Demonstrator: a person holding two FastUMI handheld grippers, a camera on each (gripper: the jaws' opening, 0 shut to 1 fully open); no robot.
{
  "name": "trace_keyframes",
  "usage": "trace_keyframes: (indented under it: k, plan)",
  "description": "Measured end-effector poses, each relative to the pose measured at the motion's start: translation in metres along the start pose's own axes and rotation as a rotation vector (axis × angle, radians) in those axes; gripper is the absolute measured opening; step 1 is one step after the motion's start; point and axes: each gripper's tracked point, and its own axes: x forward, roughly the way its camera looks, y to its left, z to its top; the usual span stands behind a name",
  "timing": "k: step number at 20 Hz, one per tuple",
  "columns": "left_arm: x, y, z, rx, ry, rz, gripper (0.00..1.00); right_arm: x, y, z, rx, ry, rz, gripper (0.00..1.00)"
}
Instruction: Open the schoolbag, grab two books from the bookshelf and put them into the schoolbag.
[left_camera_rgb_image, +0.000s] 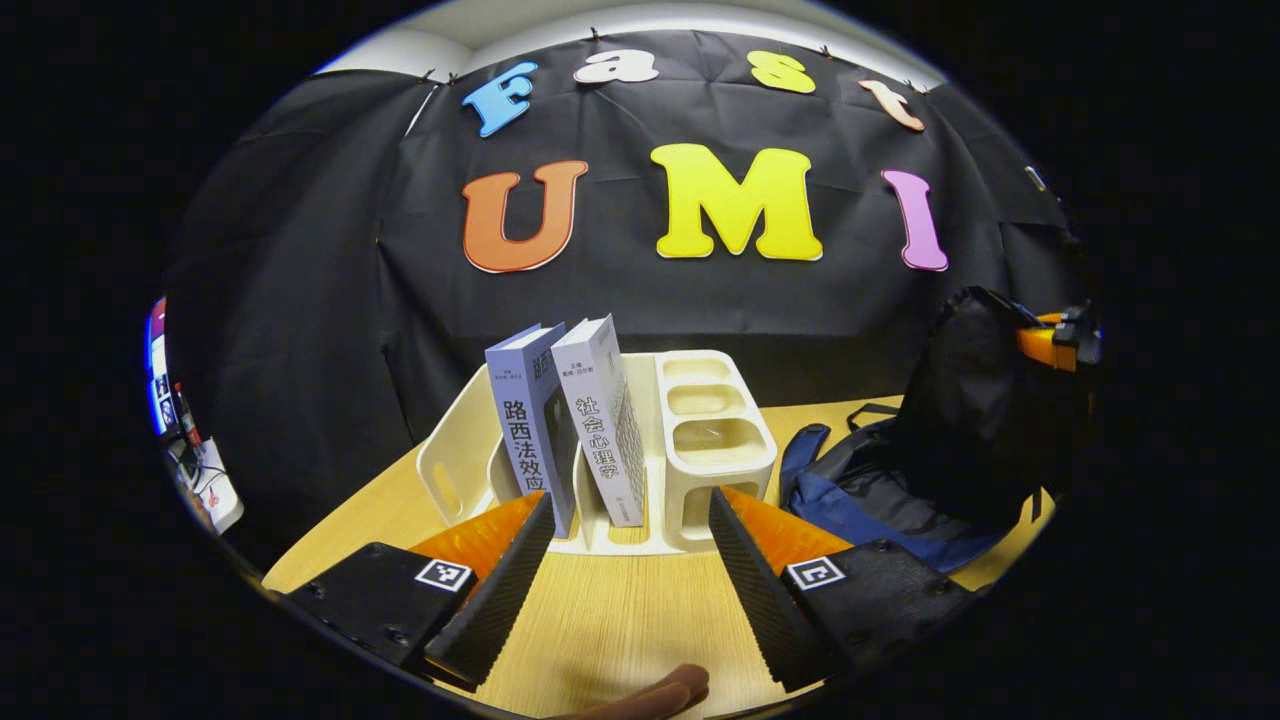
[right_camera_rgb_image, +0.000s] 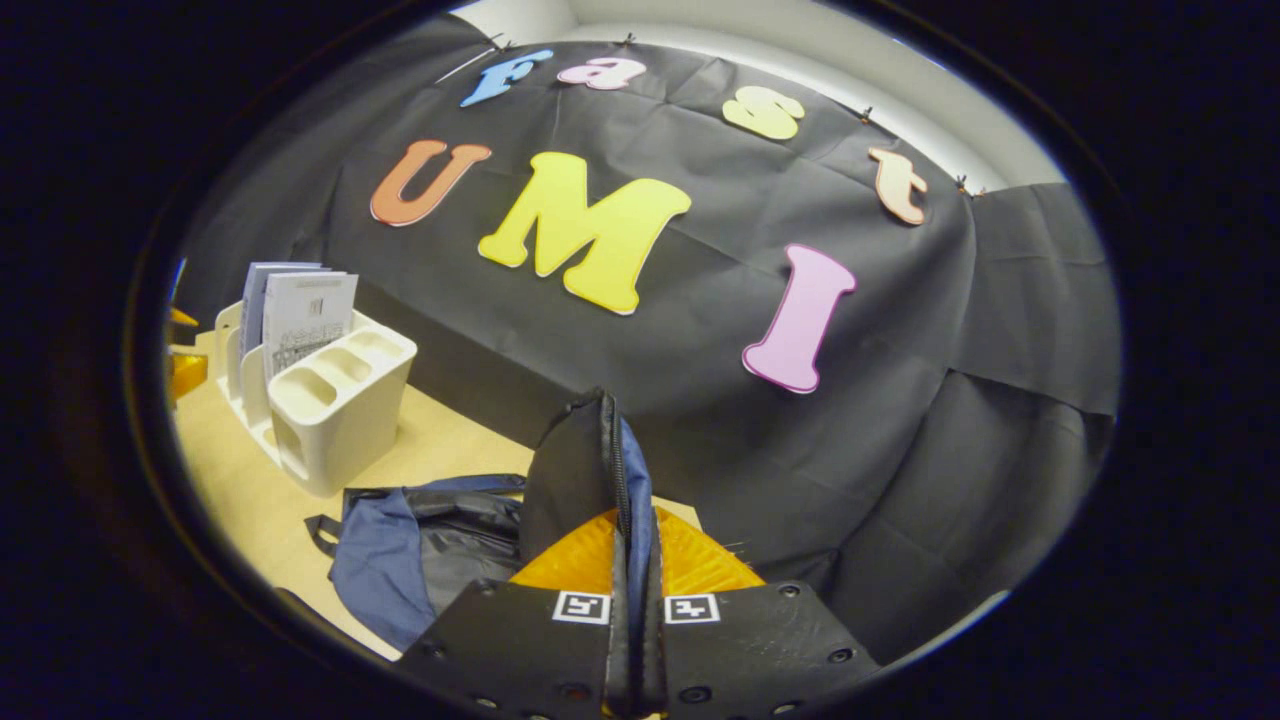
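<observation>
Left gripper (left_camera_rgb_image: 632, 540) spread wide, low over the worktop (left_camera_rgb_image: 620, 610), facing the bookshelf (left_camera_rgb_image: 715, 440) just beyond its fingertips. Two books (left_camera_rgb_image: 565, 430) stand upright, side by side, in the bookshelf's left slots. Right gripper (right_camera_rgb_image: 635, 600) closed on the raised edge of the schoolbag (right_camera_rgb_image: 580, 470); the rest of the schoolbag lies slumped on the worktop, right of the bookshelf.

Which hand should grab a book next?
The left. Its tool is open and points straight at the two books standing in the shelf. The right tool is busy: it is shut on the bag's flap, holding it up, and the shelf sits off to its side.
</observation>
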Motion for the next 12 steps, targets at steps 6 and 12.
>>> trace_keyframes:
  k: [6,12]
  plan:
    - [0.031,0.024,0.067,0.035,-0.05,0.04,0.98,0.003,-0.001,-0.005,0.0,0.007,0.02,0.05]
    - [0.084,0.023,0.121,0.035,-0.01,-0.019,0.97,0.002,-0.006,-0.01,0.015,0.009,0.033,0.05]
